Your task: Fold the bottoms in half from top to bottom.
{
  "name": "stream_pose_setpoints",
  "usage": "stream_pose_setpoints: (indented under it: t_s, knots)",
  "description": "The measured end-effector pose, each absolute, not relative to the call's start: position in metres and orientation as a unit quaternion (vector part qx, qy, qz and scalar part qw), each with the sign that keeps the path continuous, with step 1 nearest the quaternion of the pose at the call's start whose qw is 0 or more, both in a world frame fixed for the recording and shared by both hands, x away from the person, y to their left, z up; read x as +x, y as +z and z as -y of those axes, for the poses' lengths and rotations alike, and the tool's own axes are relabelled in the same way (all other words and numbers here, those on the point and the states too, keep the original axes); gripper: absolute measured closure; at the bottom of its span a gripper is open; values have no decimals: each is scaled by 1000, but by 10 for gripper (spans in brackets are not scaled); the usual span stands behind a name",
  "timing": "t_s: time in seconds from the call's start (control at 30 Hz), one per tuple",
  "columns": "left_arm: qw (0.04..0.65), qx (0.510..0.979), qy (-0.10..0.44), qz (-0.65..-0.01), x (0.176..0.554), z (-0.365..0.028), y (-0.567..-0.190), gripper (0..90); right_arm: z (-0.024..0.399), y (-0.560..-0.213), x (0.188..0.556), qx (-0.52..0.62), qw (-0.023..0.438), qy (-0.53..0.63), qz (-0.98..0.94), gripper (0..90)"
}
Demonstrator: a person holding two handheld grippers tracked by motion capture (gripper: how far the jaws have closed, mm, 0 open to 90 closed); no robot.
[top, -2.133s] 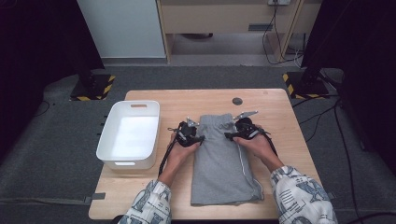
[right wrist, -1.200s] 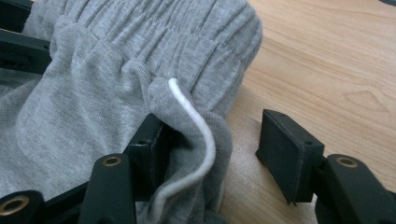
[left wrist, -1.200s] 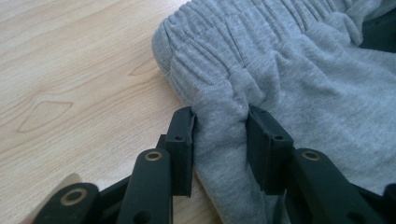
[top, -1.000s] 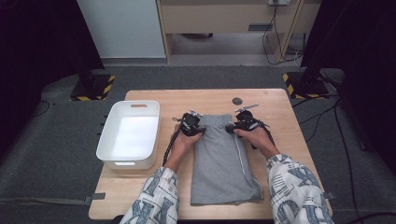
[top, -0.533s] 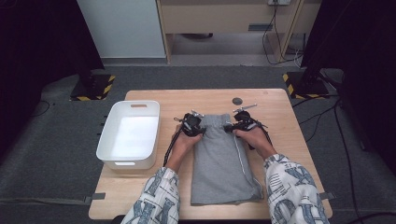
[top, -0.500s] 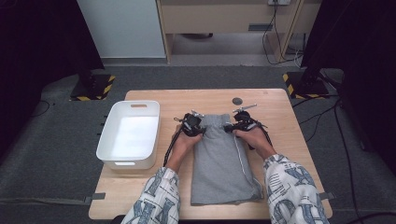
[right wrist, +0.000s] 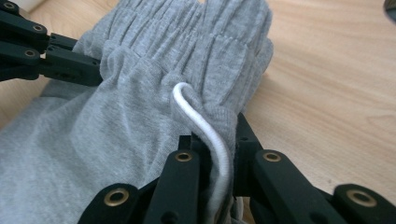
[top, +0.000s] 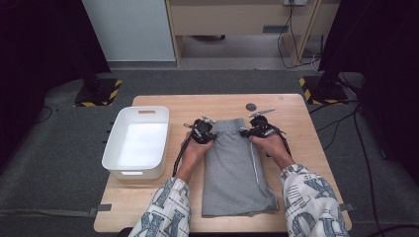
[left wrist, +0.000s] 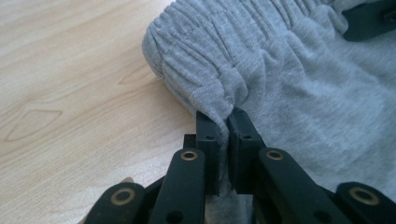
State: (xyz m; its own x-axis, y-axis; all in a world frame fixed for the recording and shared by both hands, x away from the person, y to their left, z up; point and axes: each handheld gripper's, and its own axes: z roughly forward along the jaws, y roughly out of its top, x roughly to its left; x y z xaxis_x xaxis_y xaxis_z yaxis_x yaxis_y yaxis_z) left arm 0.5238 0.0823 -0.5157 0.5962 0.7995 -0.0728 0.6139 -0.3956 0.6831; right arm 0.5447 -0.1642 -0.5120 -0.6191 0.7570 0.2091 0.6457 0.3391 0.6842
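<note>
Grey sweatpants [top: 237, 170] lie folded lengthwise on the wooden table [top: 306, 123], with the elastic waistband at the far end. My left gripper [top: 212, 131] pinches the waistband's left corner; in the left gripper view its jaws [left wrist: 228, 117] have just been closing and now press the grey fabric [left wrist: 299, 88] between them. My right gripper [top: 246, 132] holds the right corner. Its jaws [right wrist: 219, 127] have just been closing too, and clamp the waistband [right wrist: 140, 107] together with the white drawstring [right wrist: 201, 122]. The left gripper [right wrist: 95, 70] also shows across the waistband.
A white plastic bin [top: 138, 143] stands on the table's left part, close to my left forearm. A small black disc [top: 251, 106] lies beyond the waistband. Bare wood stretches to the right of the pants. Cables trail from both grippers.
Both hands slid from the middle of the pants to the far waistband about a second ago. They have stayed there since, and the jaws have shut on the fabric.
</note>
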Motion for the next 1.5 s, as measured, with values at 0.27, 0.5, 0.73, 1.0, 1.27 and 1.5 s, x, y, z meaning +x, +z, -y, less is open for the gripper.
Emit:
stream_pose_setpoints:
  t_s: [0.27, 0.5, 0.73, 1.0, 1.27, 1.5]
  knots:
    - [366, 818, 148, -418, 522, -82, -496, 845, 170, -498, 541, 426, 84, 397, -808, 842]
    - [378, 816, 158, -407, 522, -77, -477, 847, 179, -486, 540, 429, 94, 414, -797, 843]
    - [392, 807, 167, -407, 525, -77, -464, 848, 180, -466, 543, 419, 111, 422, -796, 843]
    - [407, 799, 174, -407, 527, -79, -452, 848, 181, -451, 544, 413, 122, 433, -792, 843]
    - [418, 793, 180, -404, 529, -78, -443, 848, 183, -439, 546, 412, 130, 441, -787, 843]
    - [419, 794, 182, -402, 529, -79, -443, 848, 183, -438, 545, 411, 131, 443, -786, 843]
